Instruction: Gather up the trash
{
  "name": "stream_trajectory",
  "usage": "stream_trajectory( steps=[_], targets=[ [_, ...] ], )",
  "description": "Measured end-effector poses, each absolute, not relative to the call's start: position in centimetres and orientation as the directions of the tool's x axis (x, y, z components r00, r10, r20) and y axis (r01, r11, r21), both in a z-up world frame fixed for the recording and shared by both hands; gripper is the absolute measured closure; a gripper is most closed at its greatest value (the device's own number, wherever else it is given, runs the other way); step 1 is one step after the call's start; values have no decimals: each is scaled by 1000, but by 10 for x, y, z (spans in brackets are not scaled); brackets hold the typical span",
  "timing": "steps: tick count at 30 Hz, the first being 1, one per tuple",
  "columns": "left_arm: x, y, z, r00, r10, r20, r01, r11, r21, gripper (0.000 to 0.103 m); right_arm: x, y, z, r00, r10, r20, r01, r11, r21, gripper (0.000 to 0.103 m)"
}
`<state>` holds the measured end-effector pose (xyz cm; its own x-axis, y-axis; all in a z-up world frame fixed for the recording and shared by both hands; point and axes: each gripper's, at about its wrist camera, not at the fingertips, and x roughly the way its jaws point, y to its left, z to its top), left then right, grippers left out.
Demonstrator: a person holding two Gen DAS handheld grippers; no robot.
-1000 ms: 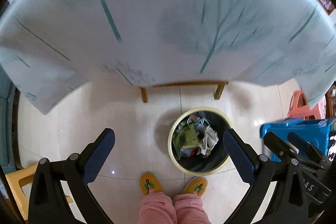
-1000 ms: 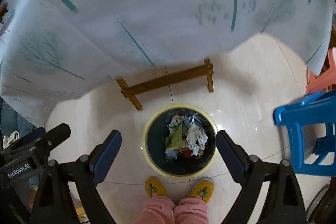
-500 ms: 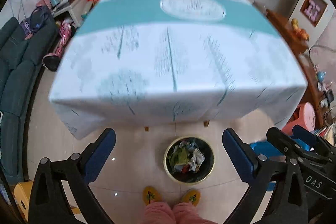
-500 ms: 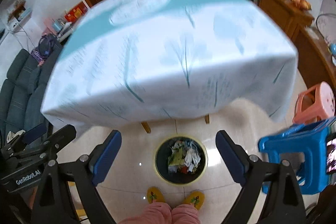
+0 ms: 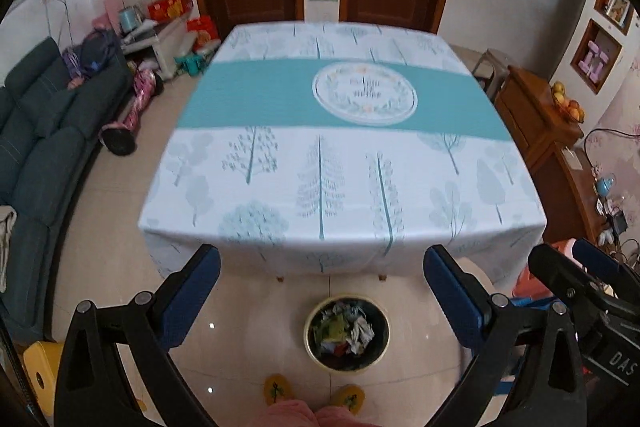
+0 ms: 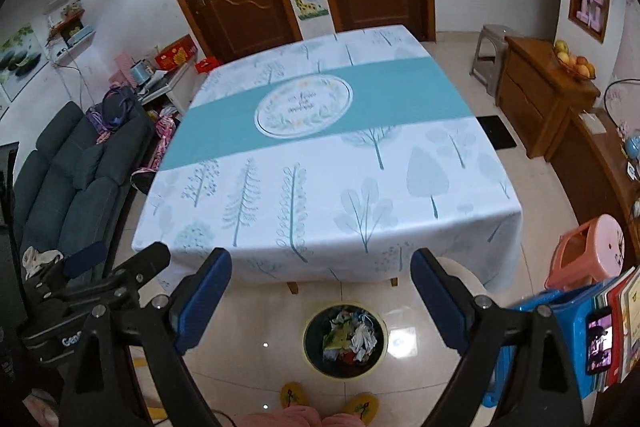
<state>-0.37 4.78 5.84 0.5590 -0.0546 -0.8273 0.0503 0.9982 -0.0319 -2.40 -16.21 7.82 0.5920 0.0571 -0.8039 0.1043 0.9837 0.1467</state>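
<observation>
A round dark trash bin (image 5: 346,335) (image 6: 345,339) with a yellow rim stands on the floor in front of the table, filled with crumpled paper and wrappers. My left gripper (image 5: 320,297) is open and held high above it, nothing between its blue pads. My right gripper (image 6: 320,301) is likewise open and bare. The table (image 5: 340,163) (image 6: 320,163) carries a white cloth with tree prints and a teal band; no loose trash shows on it.
A person's yellow slippers (image 5: 276,389) and pink trousers are at the bottom edge. A dark sofa (image 5: 36,147) lies left, a wooden cabinet (image 6: 540,95) with fruit right, blue stool (image 6: 560,323) and pink stool (image 6: 592,251) at right, two brown doors behind.
Both grippers have risen and tilted up from looking straight down at the bin; the whole tabletop and room are now in view. Both stayed open.
</observation>
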Motion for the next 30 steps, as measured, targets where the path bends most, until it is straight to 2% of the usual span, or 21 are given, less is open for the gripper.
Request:
stream_trajectory(
  steps=[6, 30],
  targets=[
    [-5, 45, 74, 592, -41, -805, 38, 999, -23, 2, -26, -158, 92, 620, 61, -782, 81, 987, 141, 12],
    [-4, 44, 78, 602, -30, -798, 29, 999, -16, 2, -22, -152, 97, 623, 63, -780, 58, 990, 127, 12]
  ],
)
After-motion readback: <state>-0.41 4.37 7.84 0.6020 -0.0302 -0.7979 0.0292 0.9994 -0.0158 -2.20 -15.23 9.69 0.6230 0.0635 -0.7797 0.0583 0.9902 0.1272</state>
